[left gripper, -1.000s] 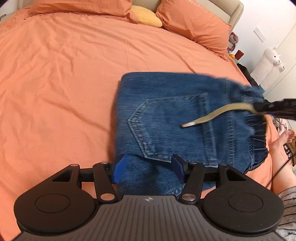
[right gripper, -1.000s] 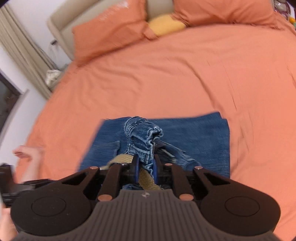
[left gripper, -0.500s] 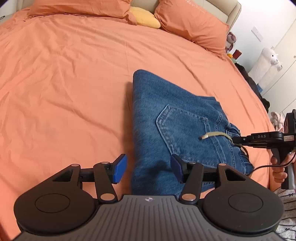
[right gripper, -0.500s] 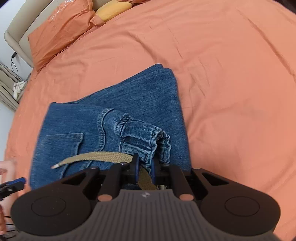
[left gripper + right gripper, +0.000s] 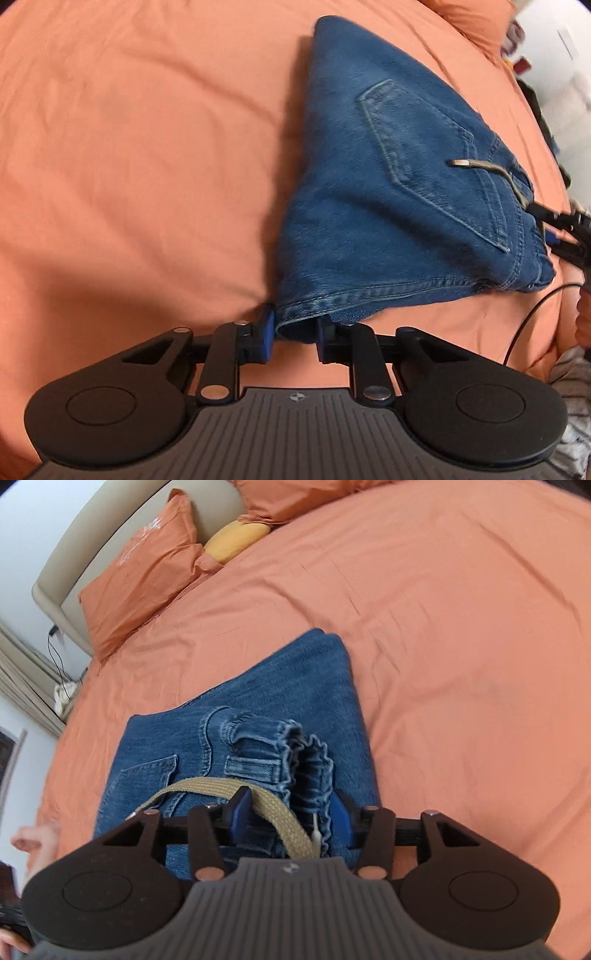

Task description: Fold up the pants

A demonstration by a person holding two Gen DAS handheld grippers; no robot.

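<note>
Blue jeans (image 5: 369,206) lie folded on the orange bed (image 5: 129,147), back pocket up. My left gripper (image 5: 295,328) is at their near corner, its jaws closing, and both blue pads touch the denim fold between them. At the far right of the left wrist view, my right gripper (image 5: 550,230) sits at the waistband. In the right wrist view that gripper (image 5: 288,808) has its jaws opening. The gathered waistband (image 5: 295,753) and the tan drawstring (image 5: 207,786) lie loose between the pads.
Orange pillows (image 5: 140,572) and a yellow one (image 5: 236,541) rest against the beige headboard at the far end. A black cable (image 5: 528,325) trails over the bed's right side. A person's hand (image 5: 33,842) shows at the left edge.
My left gripper came down to the near corner of the jeans and closed on it. My right gripper lowered the waistband onto the jeans and spread its jaws.
</note>
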